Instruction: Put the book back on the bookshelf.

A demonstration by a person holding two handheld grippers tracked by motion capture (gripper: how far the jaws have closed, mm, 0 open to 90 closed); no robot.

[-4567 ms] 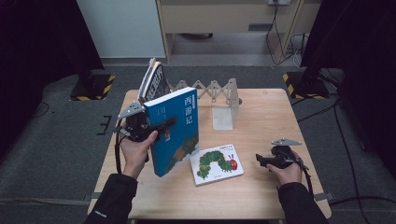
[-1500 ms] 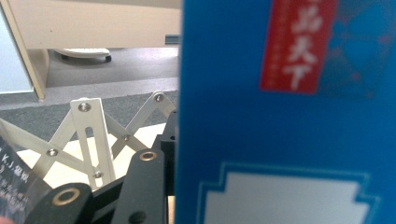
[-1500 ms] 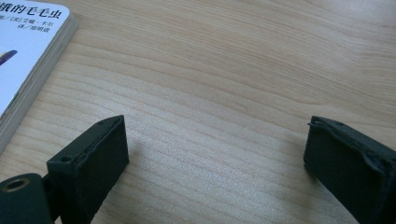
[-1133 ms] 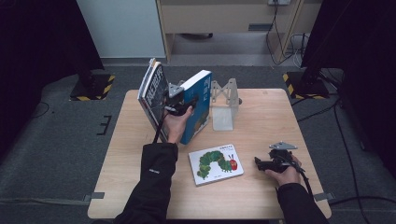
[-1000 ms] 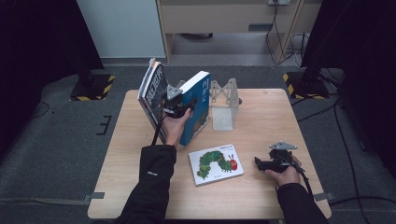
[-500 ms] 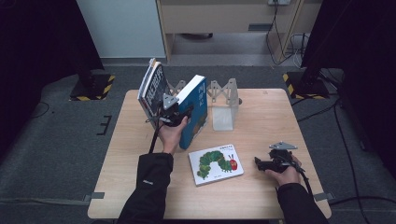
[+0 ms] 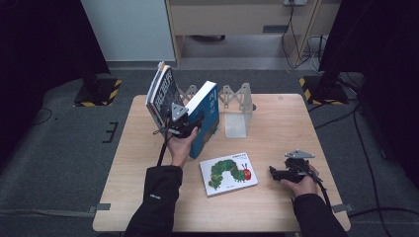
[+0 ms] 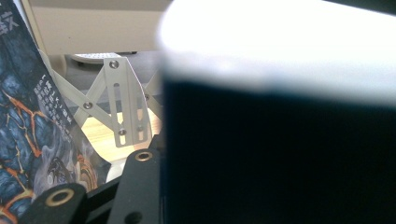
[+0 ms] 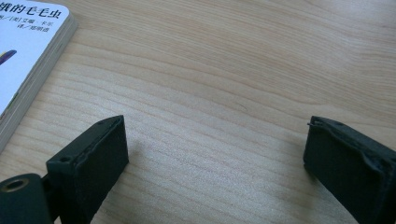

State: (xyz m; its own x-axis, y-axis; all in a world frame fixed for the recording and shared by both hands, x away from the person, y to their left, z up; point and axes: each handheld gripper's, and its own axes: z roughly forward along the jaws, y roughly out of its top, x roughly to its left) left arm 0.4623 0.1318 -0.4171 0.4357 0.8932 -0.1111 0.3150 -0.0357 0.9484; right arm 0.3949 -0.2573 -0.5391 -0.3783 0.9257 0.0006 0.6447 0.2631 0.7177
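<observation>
High view: the left hand-held gripper (image 7: pixel 190 124) clamps the blue hardback book (image 7: pixel 207 118), upright beside the dark-covered book (image 7: pixel 160 96) in the metal accordion rack (image 7: pixel 236 96). Risk: releasing early topples it. The right hand-held gripper (image 7: pixel 282 174) rests unclenched on the table (image 7: pixel 276 123).

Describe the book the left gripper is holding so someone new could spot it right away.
Start at the metal accordion rack at the table's far edge. Standing tilted at its left end, beside a dark-covered book, is the blue book in the left gripper. It alone has a blue cover with a white spine.
</observation>
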